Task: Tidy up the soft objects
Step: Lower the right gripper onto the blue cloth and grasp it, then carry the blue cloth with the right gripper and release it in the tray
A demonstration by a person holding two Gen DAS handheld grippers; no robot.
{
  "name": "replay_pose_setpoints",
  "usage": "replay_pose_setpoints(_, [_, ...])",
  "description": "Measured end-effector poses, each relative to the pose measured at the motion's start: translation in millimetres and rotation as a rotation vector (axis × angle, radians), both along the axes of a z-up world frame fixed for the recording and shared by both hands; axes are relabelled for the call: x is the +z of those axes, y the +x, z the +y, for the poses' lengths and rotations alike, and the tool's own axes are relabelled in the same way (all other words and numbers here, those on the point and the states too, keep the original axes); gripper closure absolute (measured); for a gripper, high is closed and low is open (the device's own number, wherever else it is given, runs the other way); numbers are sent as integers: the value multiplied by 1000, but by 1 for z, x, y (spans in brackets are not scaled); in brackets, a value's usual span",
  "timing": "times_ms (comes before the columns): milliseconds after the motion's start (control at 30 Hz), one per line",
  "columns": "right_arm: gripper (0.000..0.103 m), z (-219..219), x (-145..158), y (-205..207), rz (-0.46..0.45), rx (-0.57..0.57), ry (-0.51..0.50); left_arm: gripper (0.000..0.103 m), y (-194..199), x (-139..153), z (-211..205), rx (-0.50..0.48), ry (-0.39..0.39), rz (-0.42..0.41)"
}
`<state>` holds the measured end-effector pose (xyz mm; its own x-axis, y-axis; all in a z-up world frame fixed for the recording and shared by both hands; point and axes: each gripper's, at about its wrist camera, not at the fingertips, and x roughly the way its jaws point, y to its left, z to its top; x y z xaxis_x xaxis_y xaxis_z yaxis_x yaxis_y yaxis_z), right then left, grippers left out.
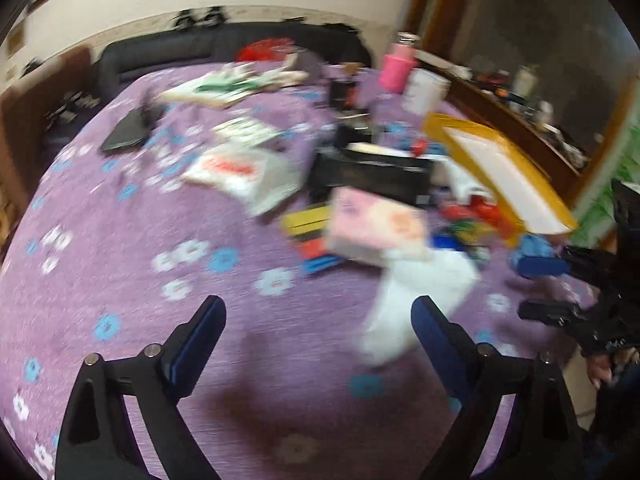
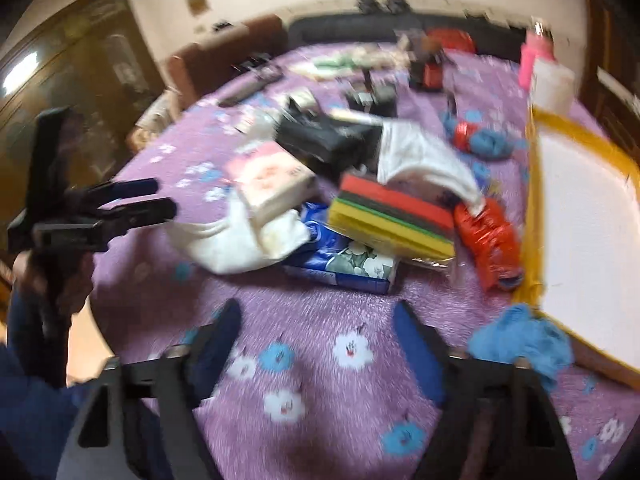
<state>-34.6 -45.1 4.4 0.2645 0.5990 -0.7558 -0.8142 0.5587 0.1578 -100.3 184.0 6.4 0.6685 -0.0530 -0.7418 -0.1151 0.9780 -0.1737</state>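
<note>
Hovering over a desk draped in a purple flower-print cloth, both grippers carry nothing, so this looks like the gap between picks: something soft has yet to be chosen.

From the left of the right wrist view, the left gripper reaches in level, its fingers parted and empty. Just past it a crumpled white cloth lies slumped on the desk, with a pink tissue pack resting on its upper edge. Next come a blue floral tissue pack and, lying on top of it, a stack of red, green and yellow sponges. A second white cloth drapes behind the stack, touching a crinkled red foil bag. Farther right stands a yellow-rimmed tray with a white floor, seemingly the place for sorted things, and a bunched blue cloth lies against its near corner.

The right gripper hangs above bare tablecloth, fingers spread and empty.

Motion blur hides fine detail. The next move probably calls for dropping onto the blue cloth, nearest the right fingers, pinching a fold and lifting it over the rim.
</note>
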Motion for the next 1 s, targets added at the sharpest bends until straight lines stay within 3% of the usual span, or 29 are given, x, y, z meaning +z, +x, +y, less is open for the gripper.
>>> replay_pose_setpoints(133, [37, -32, 16, 2, -80, -35, 24, 13, 16, -5, -33, -95, 28, 32])
replay_pose_setpoints(300, [37, -66, 25, 16, -107, -123, 12, 15, 32, -18, -60, -130, 79, 79])
replay_pose_setpoints(433, [33, -88, 14, 27, -73, -178, -19, 49, 42, -32, -73, -141, 111, 141])
replay_pose_setpoints(500, [32, -93, 4, 32, -42, -202, -26, 52, 44, -37, -79, -131, 137, 144])
replay_pose_setpoints(633, [32, -94, -7, 44, 3, -249, -14, 77, 39, -35, -83, -119, 157, 128])
replay_pose_setpoints(767, [33, -86, -17, 55, 14, -294, -7, 80, 31, -32, -80, -126, 131, 117])
replay_pose_setpoints(833, [57, -83, -20, 55, 33, -279, 4, 81, 28, -29, -78, -134, 113, 110])
replay_pose_setpoints(867, [63, -81, -20, 52, 29, -266, -1, 82, 26, -28, -77, -139, 105, 104])
replay_pose_setpoints(1000, [68, -79, -8, 35, -18, -184, 14, 87, 23, -15, -74, -166, 73, 67])
